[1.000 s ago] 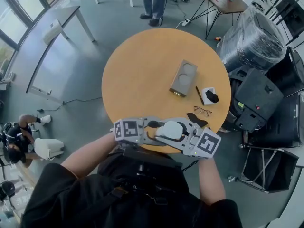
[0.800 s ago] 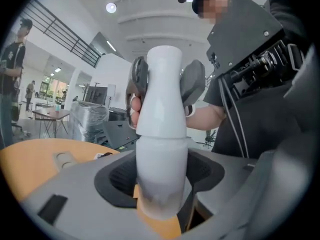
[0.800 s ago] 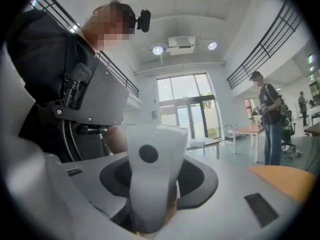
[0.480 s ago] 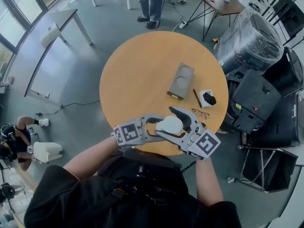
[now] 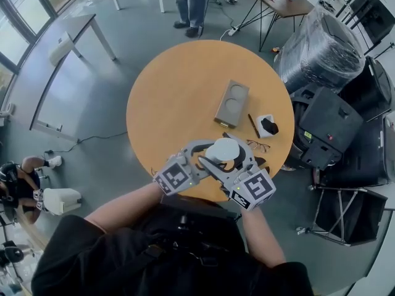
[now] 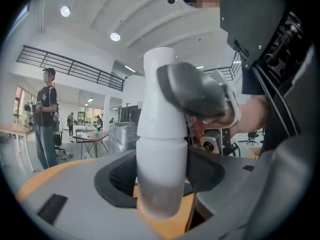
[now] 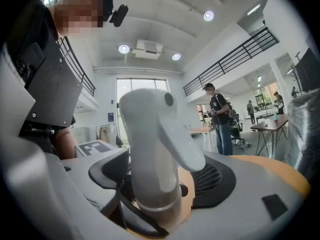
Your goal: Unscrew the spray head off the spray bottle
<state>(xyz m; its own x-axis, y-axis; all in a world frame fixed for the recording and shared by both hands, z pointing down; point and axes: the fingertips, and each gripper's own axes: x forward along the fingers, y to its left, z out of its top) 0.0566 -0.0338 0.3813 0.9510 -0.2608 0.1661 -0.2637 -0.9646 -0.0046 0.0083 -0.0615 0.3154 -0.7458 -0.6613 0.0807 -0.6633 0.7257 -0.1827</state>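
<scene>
A white spray bottle [image 5: 223, 149] hangs above the near edge of the round orange table [image 5: 179, 85]. My left gripper [image 5: 215, 150] is shut on its body [image 6: 160, 149], which stands upright between the dark pads. My right gripper [image 5: 226, 160] reaches in from the right around the white spray head [image 7: 150, 134]. Its jaws are opening; the head and its trigger stand between them, with gaps to the pads on both sides. In the right gripper view my right gripper [image 7: 160, 184] frames the neck below the head.
On the table lie a grey block with two round recesses [image 5: 232, 103], a pen [image 5: 253, 126], a small white box with a black item [image 5: 268, 126] and glasses [image 5: 258, 145]. Black cases and a wrapped bundle [image 5: 321, 48] crowd the right side. A person [image 5: 188, 2] stands beyond the table.
Both grippers and the bottle have moved a little farther over the table. The right jaws have spread apart from the spray head. The left grip is unchanged.
</scene>
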